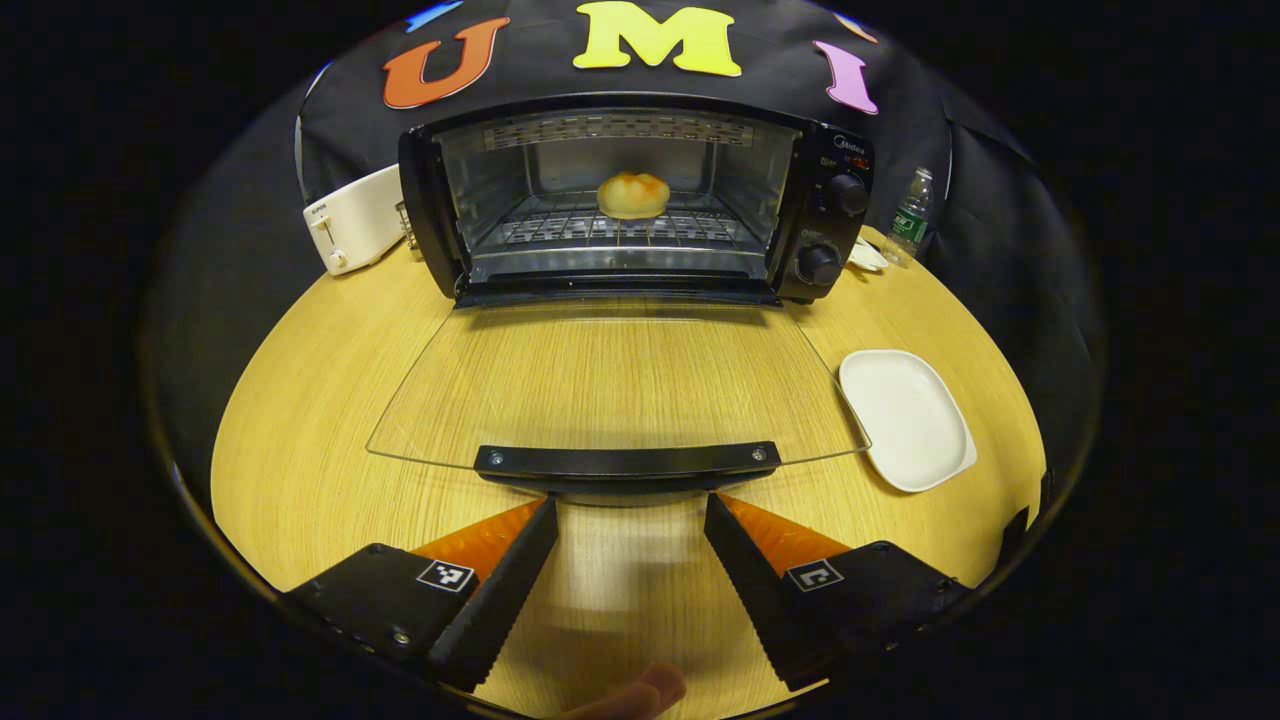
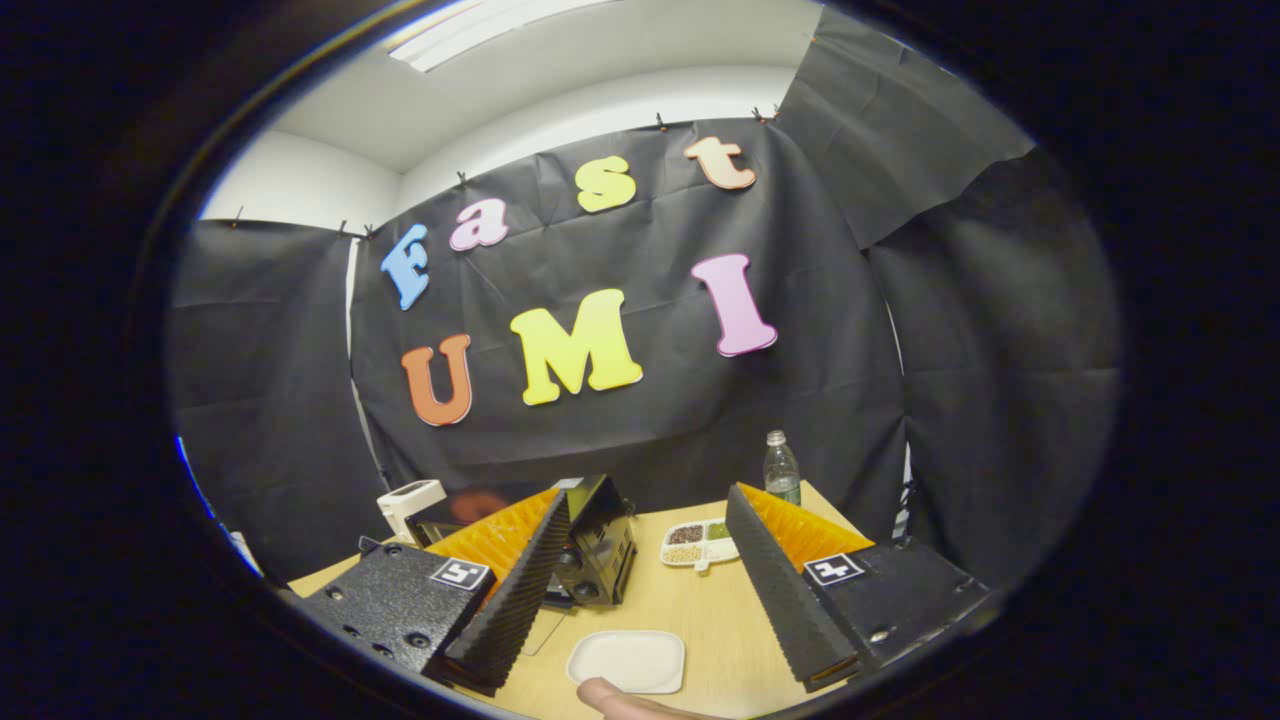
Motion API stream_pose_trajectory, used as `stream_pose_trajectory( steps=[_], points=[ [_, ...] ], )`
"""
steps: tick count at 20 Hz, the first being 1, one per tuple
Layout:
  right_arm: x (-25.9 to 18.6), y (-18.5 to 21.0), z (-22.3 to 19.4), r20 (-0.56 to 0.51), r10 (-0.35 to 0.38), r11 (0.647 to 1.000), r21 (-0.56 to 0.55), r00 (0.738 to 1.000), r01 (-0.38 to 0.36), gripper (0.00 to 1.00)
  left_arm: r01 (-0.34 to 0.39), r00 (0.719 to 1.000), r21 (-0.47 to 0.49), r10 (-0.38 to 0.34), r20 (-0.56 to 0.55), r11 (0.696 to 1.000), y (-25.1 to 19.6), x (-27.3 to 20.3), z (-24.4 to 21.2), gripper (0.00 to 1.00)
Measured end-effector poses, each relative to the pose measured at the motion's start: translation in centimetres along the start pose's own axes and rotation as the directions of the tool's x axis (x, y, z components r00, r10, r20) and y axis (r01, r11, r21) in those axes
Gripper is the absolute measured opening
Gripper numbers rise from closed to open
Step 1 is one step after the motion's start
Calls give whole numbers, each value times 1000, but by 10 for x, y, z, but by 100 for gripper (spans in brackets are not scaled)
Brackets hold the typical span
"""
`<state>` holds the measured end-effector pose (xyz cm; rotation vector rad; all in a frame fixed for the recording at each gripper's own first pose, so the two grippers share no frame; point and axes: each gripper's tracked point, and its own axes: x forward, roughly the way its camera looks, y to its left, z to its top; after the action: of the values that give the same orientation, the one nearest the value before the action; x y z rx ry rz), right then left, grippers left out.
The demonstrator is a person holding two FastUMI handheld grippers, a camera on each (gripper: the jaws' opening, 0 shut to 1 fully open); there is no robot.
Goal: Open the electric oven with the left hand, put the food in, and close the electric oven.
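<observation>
In the left gripper view, the electric oven [image 1: 640, 200] stands at the far side of the wooden table [image 1: 300, 420], its glass door [image 1: 615, 385] folded flat down toward the camera. The food [image 1: 633, 194], a round bun, sits on the rack inside. The left gripper [image 1: 630, 515] is spread wide with nothing between its fingers, its tips just short of the door handle [image 1: 627, 461]. A white plate [image 1: 906, 418] lies right of the door, a white toaster [image 1: 352, 220] left of the oven, a water bottle [image 1: 910, 217] to its right.

In the right gripper view, the right gripper [image 2: 648, 508] is raised above the table, gaping and empty. The oven shows partly behind its left finger, the white plate lies below, with a sectioned dish [image 2: 700, 543] and the bottle beyond.
</observation>
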<state>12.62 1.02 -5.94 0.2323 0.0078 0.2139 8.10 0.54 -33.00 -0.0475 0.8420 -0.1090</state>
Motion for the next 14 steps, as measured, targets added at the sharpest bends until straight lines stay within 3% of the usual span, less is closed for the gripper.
stream_pose_trajectory(
  steps=[1,2,4,5,6,10,14],
  points=[
    [0,1,0,0,2,1000,1,1000,-2,94,0,1000,2,0,8,1000,0,-2,2,89],
    [0,2,-1,-1,5,1000,2,1000,-5,94,-2,1000,2,2,15,1000,0,-4,4,97],
    [-1,4,0,3,10,1000,4,1000,-10,94,-5,999,12,4,46,1000,1,-7,12,97],
    [0,4,1,8,11,1000,4,1000,-11,94,-3,999,16,2,50,1000,2,-6,15,89],
    [0,3,0,9,8,1000,4,1000,-8,94,-4,999,12,3,47,1000,1,-7,16,96],
    [2,8,-6,-6,18,1000,9,1000,-18,94,-15,999,15,14,47,1000,1,-8,18,100],
    [6,8,-9,-9,20,1000,3,1000,-20,95,-26,996,13,25,85,1000,-2,-22,30,96]
  ],
)
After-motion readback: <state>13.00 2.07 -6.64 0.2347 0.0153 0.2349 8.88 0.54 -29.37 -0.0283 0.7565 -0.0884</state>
